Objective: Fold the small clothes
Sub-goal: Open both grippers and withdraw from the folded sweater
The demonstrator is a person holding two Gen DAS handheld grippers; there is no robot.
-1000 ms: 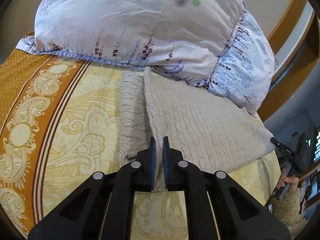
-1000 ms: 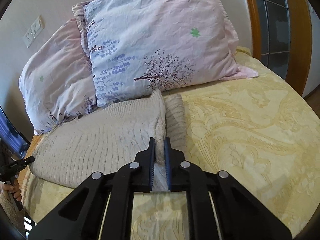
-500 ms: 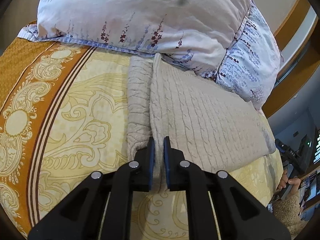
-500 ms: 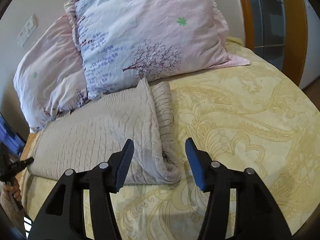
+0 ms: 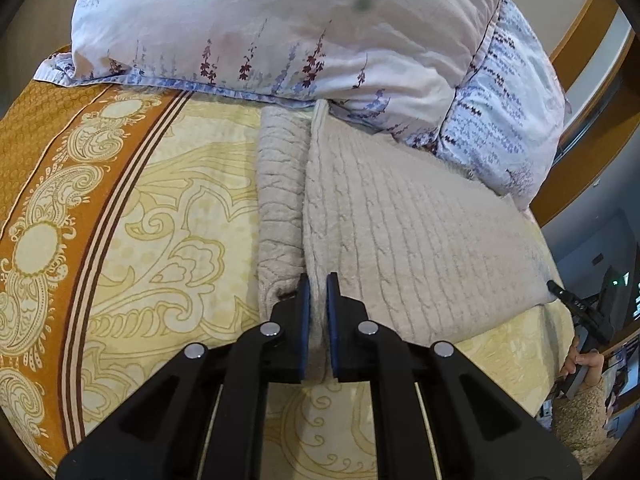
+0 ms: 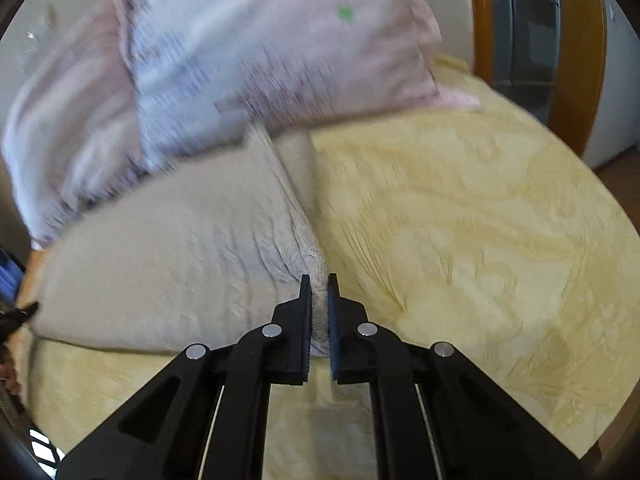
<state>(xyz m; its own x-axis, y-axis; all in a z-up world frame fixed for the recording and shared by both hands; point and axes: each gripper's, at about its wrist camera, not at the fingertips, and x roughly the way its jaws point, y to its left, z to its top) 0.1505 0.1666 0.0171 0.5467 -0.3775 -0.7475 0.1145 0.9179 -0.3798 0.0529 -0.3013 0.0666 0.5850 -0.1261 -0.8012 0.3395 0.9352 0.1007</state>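
A beige cable-knit sweater [image 5: 420, 236] lies flat on the yellow patterned bedspread [image 5: 168, 216], with a sleeve [image 5: 280, 192] folded alongside its edge. My left gripper [image 5: 317, 286] is shut on the sweater's near left corner. In the right wrist view the same sweater [image 6: 180, 252] lies to the left, and my right gripper [image 6: 319, 286] is shut on its near right corner, with cloth bunched between the pads. The right wrist view is blurred by motion.
Two floral pillows [image 5: 280, 28] [image 6: 260, 48] lean against the wall just behind the sweater. A brown border [image 5: 40, 168] runs along the bedspread's left side. A wooden bed frame [image 6: 576, 52] rises at the right. The other gripper and a hand [image 5: 580, 344] show at the far right.
My right gripper opened half a second ago, then shut again on the sweater's near right corner. My left gripper has stayed shut on its corner while the sweater settled flatter.
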